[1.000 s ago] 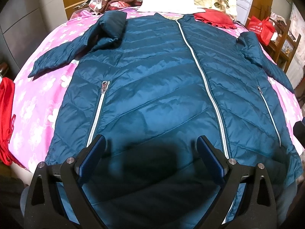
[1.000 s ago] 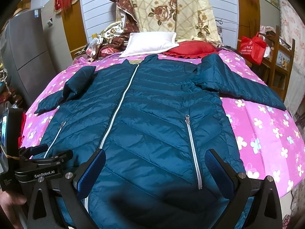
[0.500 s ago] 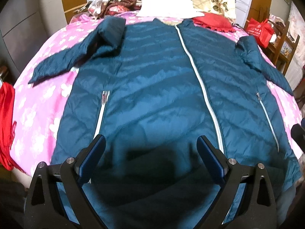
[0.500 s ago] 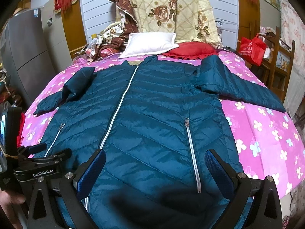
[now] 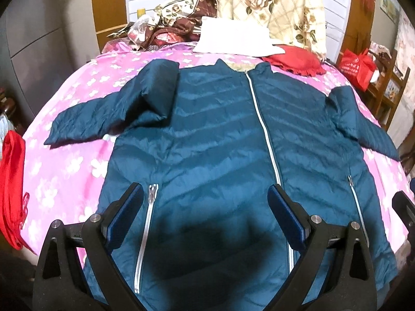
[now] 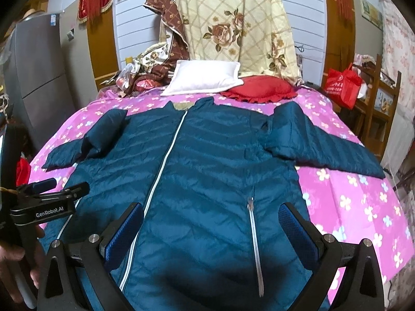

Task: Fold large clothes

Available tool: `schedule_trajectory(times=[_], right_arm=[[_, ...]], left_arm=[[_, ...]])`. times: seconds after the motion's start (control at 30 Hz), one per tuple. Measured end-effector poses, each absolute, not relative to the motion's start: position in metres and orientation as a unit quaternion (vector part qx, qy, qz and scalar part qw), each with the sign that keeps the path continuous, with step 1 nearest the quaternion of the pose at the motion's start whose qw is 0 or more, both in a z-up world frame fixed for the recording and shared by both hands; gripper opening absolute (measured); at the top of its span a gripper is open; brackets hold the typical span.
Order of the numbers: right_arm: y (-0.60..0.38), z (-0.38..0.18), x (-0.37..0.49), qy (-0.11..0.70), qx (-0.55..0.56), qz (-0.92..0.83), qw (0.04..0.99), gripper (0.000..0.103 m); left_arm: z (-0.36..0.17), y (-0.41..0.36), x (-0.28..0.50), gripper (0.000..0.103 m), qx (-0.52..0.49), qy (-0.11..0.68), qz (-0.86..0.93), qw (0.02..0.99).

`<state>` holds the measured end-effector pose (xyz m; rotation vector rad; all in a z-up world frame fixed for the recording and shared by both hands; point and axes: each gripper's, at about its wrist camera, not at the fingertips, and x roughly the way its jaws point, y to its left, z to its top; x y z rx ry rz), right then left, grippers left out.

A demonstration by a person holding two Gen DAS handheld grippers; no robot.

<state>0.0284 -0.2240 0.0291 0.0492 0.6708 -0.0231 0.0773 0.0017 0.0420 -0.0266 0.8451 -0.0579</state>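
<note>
A teal quilted down jacket (image 5: 220, 142) lies flat and zipped on the pink flowered bedspread (image 5: 64, 160), collar away from me. It also shows in the right wrist view (image 6: 207, 168). Its left sleeve (image 5: 103, 121) is bent and bunched at the shoulder; its right sleeve (image 6: 324, 153) stretches out to the right. My left gripper (image 5: 205, 207) is open and empty above the lower front of the jacket. My right gripper (image 6: 210, 223) is open and empty above the hem by the right pocket zip. The left gripper's side shows at left in the right wrist view (image 6: 49, 194).
A white pillow (image 6: 205, 80) and a red cushion (image 6: 259, 90) lie at the bed's head, with floral bedding (image 6: 233, 26) heaped behind. A red bag (image 6: 342, 85) sits on a wooden shelf at right. Red cloth (image 5: 11, 189) hangs at the bed's left edge.
Both grippers have risen and pulled back from the jacket, so more of the bed and the wall behind shows. Both stay open; the jacket has not moved.
</note>
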Motion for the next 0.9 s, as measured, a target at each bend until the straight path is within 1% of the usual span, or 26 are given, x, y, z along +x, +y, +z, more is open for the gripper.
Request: schedule_trajectory(times=[0.3,0.43,0.6,0.73,0.9], right_arm=[[-0.232,0.007,0.07,0.298,0.013,-0.027,0.954,0.103],[-0.237,-0.007,0.1,0.314,0.023,-0.039,0.948,0.103],[-0.246,-0.031,0.137,0.342,0.042,-0.054,0.937,0.103],[-0.249,-0.048,0.15,0.353,0.039,-0.062,0.933,0.103],[-0.257,-0.066,0.162,0.371,0.043,-0.064,0.926,0.103]], left_arm=[[0.029,0.006,0.102,0.097,-0.022,0.386,-0.042,0.921],[0.016,0.002,0.125,0.097,-0.006,0.393,-0.052,0.918],[0.001,0.009,0.151,0.097,-0.017,0.401,-0.037,0.915],[-0.015,0.018,0.169,0.097,-0.032,0.418,-0.022,0.908],[-0.034,0.017,0.188,0.097,-0.025,0.441,-0.008,0.897]])
